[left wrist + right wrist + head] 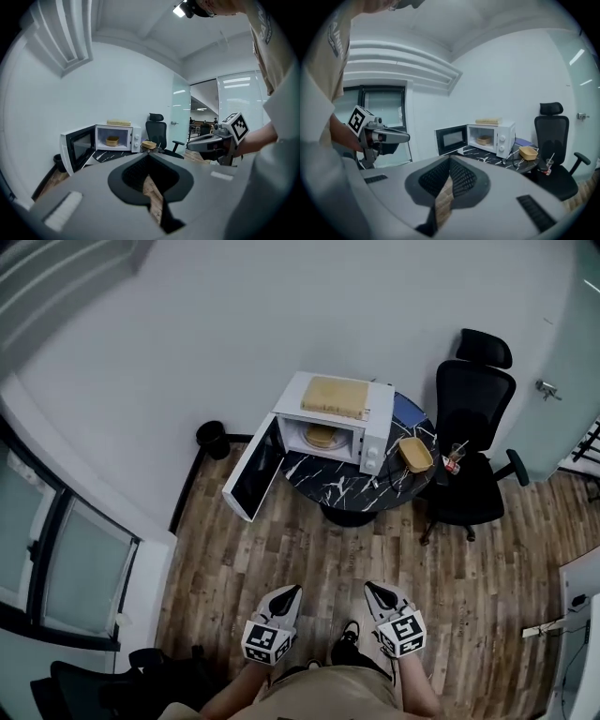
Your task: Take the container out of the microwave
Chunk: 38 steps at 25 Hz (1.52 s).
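I stand on the wood floor (309, 549), well back from the table (319, 476), with both tools held low and close to my body, side by side with a gap between them. My forearms come up from the bottom edge of the head view. The left gripper (292, 590) and the right gripper (368, 585) both point forward toward the table, their tips angled a little toward each other. In its own view the left gripper (150, 155) has its jaws together at the tips with nothing between them, only a sliver of floor showing lower down. The right gripper (450, 158) looks the same in its view, tips met and empty. Each tool sees the other off to its side, level with it and apart. The microwave (378, 432) sits on the table with its door (251, 470) swung wide to the left. The container (321, 436) is inside the cavity, far from both tools. A flat tan board (335, 397) lies on top of the microwave. A second container (414, 454) rests on the table just right of the microwave, and a black chair (473, 427) stands beside the table on that side.
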Available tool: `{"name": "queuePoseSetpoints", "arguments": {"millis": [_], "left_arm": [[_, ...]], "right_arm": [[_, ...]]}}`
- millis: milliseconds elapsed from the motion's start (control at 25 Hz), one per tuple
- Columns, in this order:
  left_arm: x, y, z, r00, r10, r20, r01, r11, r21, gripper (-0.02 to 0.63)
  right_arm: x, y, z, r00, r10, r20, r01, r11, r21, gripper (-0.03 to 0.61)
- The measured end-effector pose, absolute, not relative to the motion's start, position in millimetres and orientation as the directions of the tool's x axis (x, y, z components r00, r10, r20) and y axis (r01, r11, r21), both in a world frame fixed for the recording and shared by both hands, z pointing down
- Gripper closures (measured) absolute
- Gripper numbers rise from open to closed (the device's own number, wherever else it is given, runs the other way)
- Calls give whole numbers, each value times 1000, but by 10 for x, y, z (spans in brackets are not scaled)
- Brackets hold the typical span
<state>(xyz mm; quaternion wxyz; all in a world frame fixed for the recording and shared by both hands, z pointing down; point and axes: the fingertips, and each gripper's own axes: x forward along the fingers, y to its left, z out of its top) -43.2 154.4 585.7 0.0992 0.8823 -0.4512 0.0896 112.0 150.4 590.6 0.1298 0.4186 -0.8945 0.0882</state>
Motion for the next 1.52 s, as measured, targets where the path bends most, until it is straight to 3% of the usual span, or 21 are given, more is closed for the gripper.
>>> {"name": "queuePoseSetpoints", "arguments": {"millis": [160, 400, 640, 1120, 1320, 1520], "left_arm": [[-243, 1213, 5677, 556, -791, 254, -818, -575, -2, 606], [152, 730, 5646, 560, -792, 243, -828, -547, 124, 606], [296, 384, 5693, 531, -806, 260, -847, -517, 124, 606], [-125, -186, 5863, 495, -827, 267, -869, -470, 156, 606], [-277, -645, 5631, 548, -814, 193, -836, -528, 146, 606], [-533, -970, 5692, 593, -781, 197, -805, -577, 138, 606]], "right_arm": [[1285, 1157, 5966, -631, -727, 272, -767, 636, -80, 571], [1538, 636, 5983, -656, -710, 257, -748, 656, -98, 571], [1561, 267, 6096, -709, -653, 266, -695, 710, -111, 571], [1184, -276, 6134, -743, -609, 277, -658, 741, -135, 571], [944, -523, 6052, -723, -628, 287, -678, 726, -119, 571], [605, -902, 6025, -689, -655, 311, -704, 707, -68, 570]]}}
